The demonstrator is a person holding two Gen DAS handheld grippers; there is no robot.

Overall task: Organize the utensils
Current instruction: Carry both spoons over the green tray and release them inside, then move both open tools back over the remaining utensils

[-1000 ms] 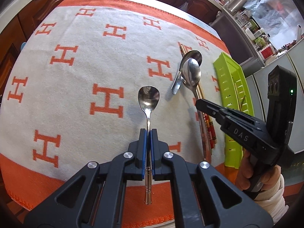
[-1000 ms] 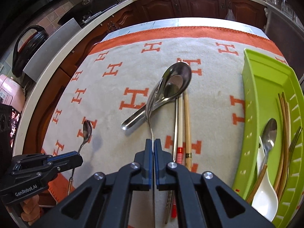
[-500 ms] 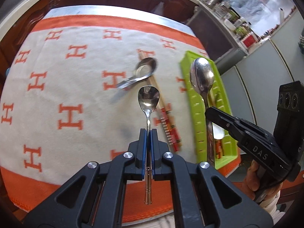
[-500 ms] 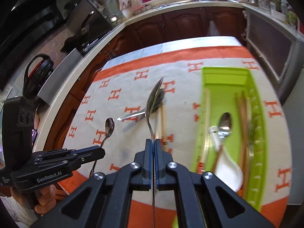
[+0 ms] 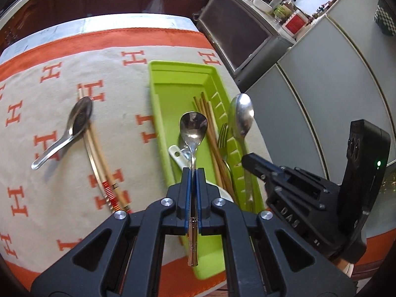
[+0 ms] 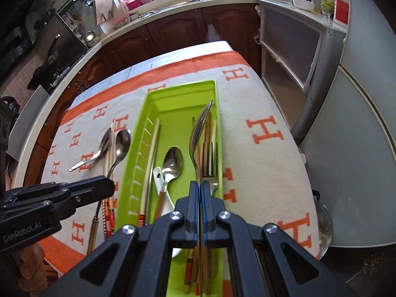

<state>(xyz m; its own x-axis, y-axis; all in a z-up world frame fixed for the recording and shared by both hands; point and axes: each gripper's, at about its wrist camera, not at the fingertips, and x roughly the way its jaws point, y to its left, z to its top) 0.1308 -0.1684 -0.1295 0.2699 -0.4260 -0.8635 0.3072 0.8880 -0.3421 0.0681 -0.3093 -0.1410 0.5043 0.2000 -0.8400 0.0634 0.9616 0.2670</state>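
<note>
My left gripper (image 5: 193, 174) is shut on the handle of a small steel spoon (image 5: 193, 128), which hangs over the lime-green utensil tray (image 5: 158, 113). My right gripper (image 6: 199, 185) is shut on a larger steel spoon (image 6: 201, 128), seen edge-on above the tray's (image 6: 180, 86) right side. The left wrist view shows that large spoon (image 5: 241, 116) above the tray's right wall. The tray holds a wooden-handled spoon (image 6: 173, 163), a white ceramic spoon (image 6: 158, 177), a fork (image 6: 210, 179) and several chopsticks. A metal soup spoon (image 5: 74, 126) and a pair of chopsticks (image 5: 99, 153) lie on the cloth.
A beige cloth (image 5: 123, 99) with orange H marks and an orange border covers the table. Dark wood cabinets and a crowded kitchen counter (image 6: 198, 7) stand behind it. Grey cabinet doors (image 6: 358, 123) are close on the right. A hand (image 6: 29, 267) holds the left gripper's grip.
Both grippers have carried their spoons to the right, from above the cloth to above the green tray. The soup spoon and chopsticks stay on the cloth.
</note>
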